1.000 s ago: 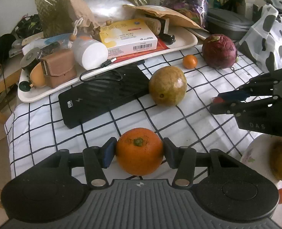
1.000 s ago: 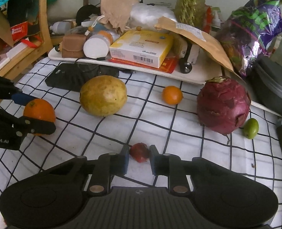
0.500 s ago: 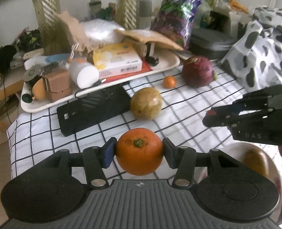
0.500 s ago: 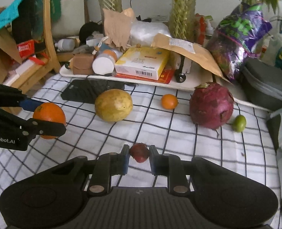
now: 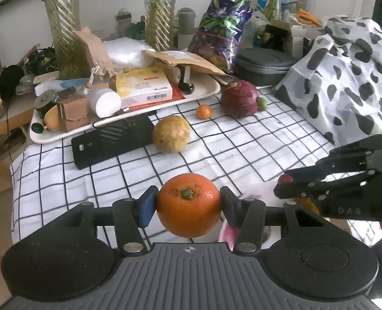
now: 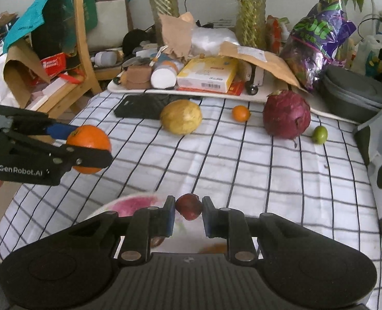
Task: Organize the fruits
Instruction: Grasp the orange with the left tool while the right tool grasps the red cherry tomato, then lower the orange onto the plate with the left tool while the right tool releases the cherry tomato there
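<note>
Left gripper (image 5: 188, 205) is clamping the orange (image 5: 188, 204), jaws part open, above the checked cloth (image 5: 242, 149). Right gripper (image 6: 189, 210) is pinching a small red fruit (image 6: 189, 206), jaws nearly closed, over the plate (image 6: 129, 204) edge.

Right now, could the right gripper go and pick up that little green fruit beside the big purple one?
Probably not yet. The path across the checked cloth to the green fruit looks free, but the right gripper is shut on a small dark red fruit, so it must set that down first.
</note>
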Available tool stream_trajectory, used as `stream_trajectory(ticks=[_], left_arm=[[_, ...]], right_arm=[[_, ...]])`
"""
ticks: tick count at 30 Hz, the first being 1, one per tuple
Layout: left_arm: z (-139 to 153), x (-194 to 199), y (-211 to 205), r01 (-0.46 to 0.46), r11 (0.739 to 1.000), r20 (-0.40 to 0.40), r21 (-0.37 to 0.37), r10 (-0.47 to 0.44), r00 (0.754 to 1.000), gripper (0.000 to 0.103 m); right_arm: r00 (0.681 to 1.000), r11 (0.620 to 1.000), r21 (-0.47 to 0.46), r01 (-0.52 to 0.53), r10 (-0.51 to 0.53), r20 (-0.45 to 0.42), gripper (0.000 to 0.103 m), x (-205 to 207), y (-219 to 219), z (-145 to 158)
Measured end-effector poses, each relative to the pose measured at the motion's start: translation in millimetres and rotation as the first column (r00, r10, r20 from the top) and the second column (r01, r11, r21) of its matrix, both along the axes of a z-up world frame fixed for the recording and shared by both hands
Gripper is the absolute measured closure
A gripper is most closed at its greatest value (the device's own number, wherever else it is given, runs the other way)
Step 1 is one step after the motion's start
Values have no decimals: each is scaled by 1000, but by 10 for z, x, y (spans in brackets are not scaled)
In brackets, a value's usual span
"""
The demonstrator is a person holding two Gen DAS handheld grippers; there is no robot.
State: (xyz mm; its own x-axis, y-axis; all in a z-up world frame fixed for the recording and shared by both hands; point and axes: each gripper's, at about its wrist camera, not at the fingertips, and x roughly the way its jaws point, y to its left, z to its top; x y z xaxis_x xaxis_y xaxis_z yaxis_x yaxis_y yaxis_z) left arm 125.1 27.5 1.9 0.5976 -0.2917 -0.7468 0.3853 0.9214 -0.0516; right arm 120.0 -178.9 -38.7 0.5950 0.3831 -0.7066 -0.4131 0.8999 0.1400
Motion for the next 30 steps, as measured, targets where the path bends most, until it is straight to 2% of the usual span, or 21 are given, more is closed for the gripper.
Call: stream_trajectory(ticks=[5, 6, 7, 8, 9, 10, 13, 19, 30], left_arm=[[10, -162, -65, 18, 1000, 5, -3, -18, 1000, 53], [14, -196, -81, 24, 1000, 8, -3, -24, 1000, 53], [16, -226, -95, 29, 1000, 10, -2, -29, 1000, 53], [19, -259, -110, 35, 999, 12, 0, -35, 999, 53], [21, -291, -122, 37, 999, 11, 2, -37, 999, 53], [22, -321, -130, 38, 999, 10, 3, -38, 999, 53], [18, -401, -145, 36, 999, 7, 4, -36, 999, 53], [16, -590, -184, 34, 999, -5, -1, -34, 999, 53], [-27, -974, -430, 102, 995, -39, 4, -102, 994, 53]], right_arm=[[999, 1000, -2, 10, -10, -37, 79, -32, 23, -95], [999, 1000, 8, 18, -17, -49, 69, -21, 17, -118], [998, 999, 22, 25, -24, -55, 48, -16, 0, -130], [998, 999, 31, 38, -36, -49, 36, -27, -18, -125], [998, 998, 34, 57, -56, -31, 17, -49, -40, -105], [997, 997, 36, 74, -74, -1, 10, -90, -66, -69], [995, 995, 43, 95, -97, 39, 6, -202, -143, 14], [988, 989, 1, 146, -146, 41, 3, -395, -311, 28], [980, 979, -59, 198, -197, 25, 0, -822, -485, -11]])
